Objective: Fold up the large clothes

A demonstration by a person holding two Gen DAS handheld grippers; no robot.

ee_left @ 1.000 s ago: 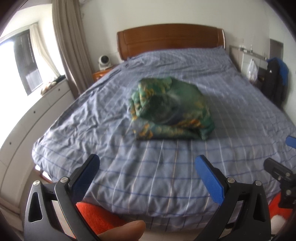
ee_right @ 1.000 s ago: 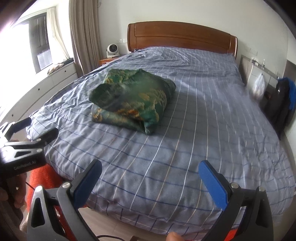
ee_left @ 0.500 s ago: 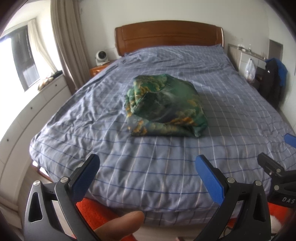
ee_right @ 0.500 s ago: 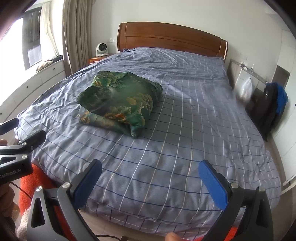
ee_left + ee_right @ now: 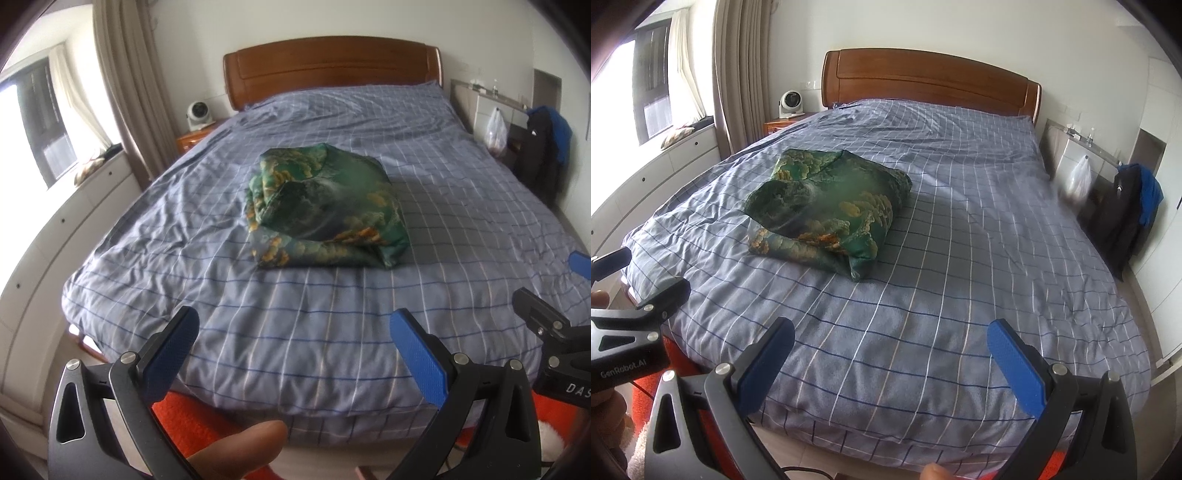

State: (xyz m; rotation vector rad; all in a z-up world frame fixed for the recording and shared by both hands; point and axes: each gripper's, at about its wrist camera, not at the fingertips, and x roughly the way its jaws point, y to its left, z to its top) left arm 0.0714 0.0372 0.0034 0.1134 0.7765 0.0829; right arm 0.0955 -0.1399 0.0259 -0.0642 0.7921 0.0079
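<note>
A green garment with gold and orange print (image 5: 325, 210) lies folded in a thick bundle on the middle of the bed; it also shows in the right wrist view (image 5: 827, 210). My left gripper (image 5: 295, 343) is open and empty, held over the foot of the bed, well short of the bundle. My right gripper (image 5: 890, 354) is open and empty, also at the foot of the bed, to the right of the bundle. Each gripper shows at the edge of the other's view.
The bed (image 5: 332, 332) has a blue-grey checked cover and a wooden headboard (image 5: 332, 66). A nightstand with a small white fan (image 5: 199, 112) stands at the left. Curtains and white window-side cabinets line the left. Dark clothes hang at the right (image 5: 1130, 206). An orange rug (image 5: 192, 417) lies below.
Both grippers have drawn back and lifted slightly, so the bundle sits farther off and more of the room shows. The bundle has not moved. Both stay open.
</note>
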